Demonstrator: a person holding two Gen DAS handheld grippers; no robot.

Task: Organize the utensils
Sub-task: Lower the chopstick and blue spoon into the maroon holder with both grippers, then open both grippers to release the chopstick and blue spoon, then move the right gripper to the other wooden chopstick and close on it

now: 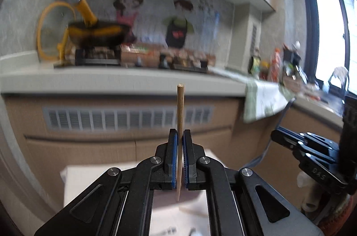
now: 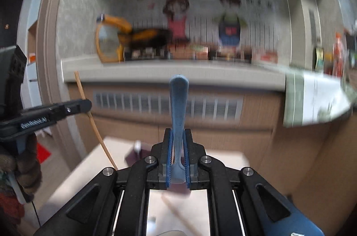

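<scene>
Both tools are loaded and lifted, so this reads as the carrying step of the tidying: each utensil is already picked up and neither is put away yet. The left gripper [image 1: 180, 135] has its fingers [image 1: 173, 146] clamped on a single wooden chopstick [image 1: 180, 111], which stands upright between the blue pads, its blunt end up and its thin end pointing down past them toward the white desk [image 1: 73, 182] below. The right gripper [image 2: 178, 135] has its fingers [image 2: 167, 151] closed on the handle of a blue plastic utensil [image 2: 178, 102], also held upright; its working end is hidden below the pads, so whether it is a spoon or something else cannot be told. The next move, as I judge it, calls for finding a holder or tray and lowering each piece in end first, one at a time, keeping them vertical so they do not swing into each other; no such holder is clearly visible in either view. The right wrist view shows what the left cannot: the chopstick from the side, leaning, with the left gripper at the left edge and the person's hand behind it. The left wrist view in turn shows the right gripper side-on at its right edge. The kitchen counter [image 1: 125, 79] with its stove and wok [image 1: 96, 32] is blurred in both views.
</scene>
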